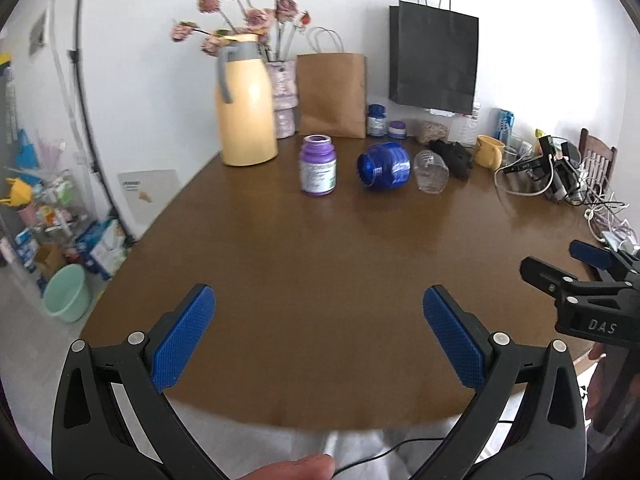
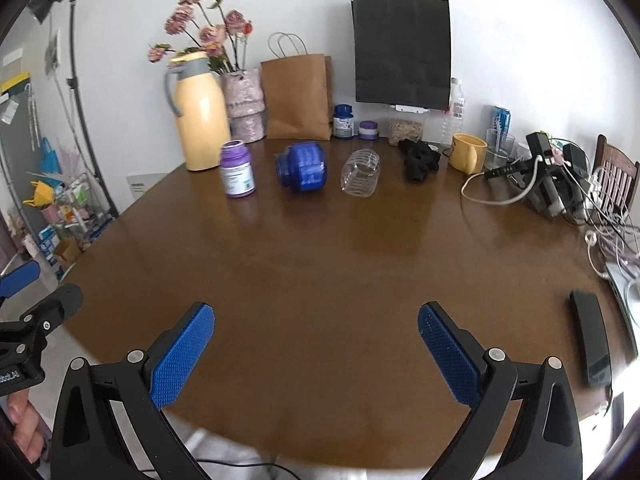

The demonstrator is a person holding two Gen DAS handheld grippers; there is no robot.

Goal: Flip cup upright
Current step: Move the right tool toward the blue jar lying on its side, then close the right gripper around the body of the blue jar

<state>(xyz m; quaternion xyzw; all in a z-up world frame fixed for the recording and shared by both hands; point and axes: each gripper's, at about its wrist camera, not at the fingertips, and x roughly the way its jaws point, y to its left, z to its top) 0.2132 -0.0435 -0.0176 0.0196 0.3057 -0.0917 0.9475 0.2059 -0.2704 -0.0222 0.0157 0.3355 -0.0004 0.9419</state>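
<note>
A clear ribbed plastic cup (image 2: 361,173) lies on its side far across the brown table (image 2: 320,280), also in the left wrist view (image 1: 431,170). A blue ribbed cup (image 2: 302,167) lies on its side just left of it, also in the left wrist view (image 1: 385,166). My left gripper (image 1: 319,336) is open and empty over the near table edge. My right gripper (image 2: 316,344) is open and empty beside it; its fingers (image 1: 588,258) show at the right edge of the left wrist view.
A purple bottle (image 2: 237,174) stands left of the blue cup. A yellow jug (image 2: 198,112), flower vase (image 2: 244,104), brown bag (image 2: 298,96) and black bag (image 2: 402,48) line the back. A yellow mug (image 2: 467,153), black cloth (image 2: 420,159), cables and devices (image 2: 548,184) sit right. A black phone (image 2: 591,336) lies near right.
</note>
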